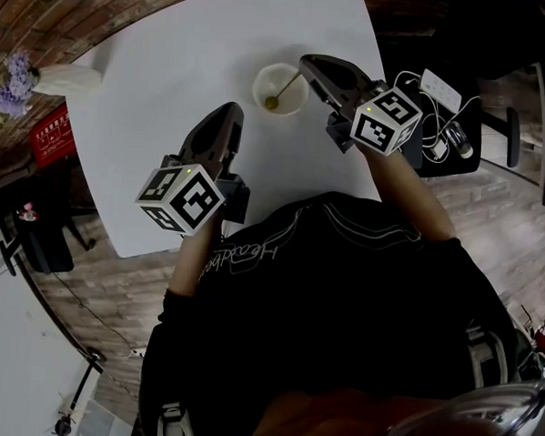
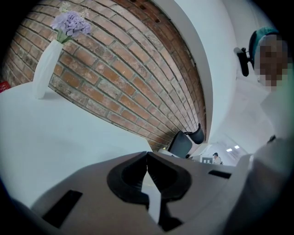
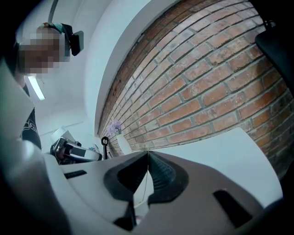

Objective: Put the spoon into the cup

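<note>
A cream cup (image 1: 264,83) stands on the white table (image 1: 169,98), past its middle. A gold spoon (image 1: 272,101) has its bowl down inside the cup, and its thin handle slants up to the right over the rim. My right gripper (image 1: 305,65) sits at the cup's upper right, shut on the tip of that handle. In the right gripper view the gripper (image 3: 148,153) shows only a thin pale line between its closed jaws. My left gripper (image 1: 233,108) (image 2: 147,156) hovers left of and nearer than the cup, shut, with nothing held.
A white vase (image 1: 68,79) (image 2: 46,69) of purple flowers stands at the table's far left by the brick wall. Chargers and cables (image 1: 446,130) lie on a dark surface to the right. The table's near edge runs just in front of the person's body.
</note>
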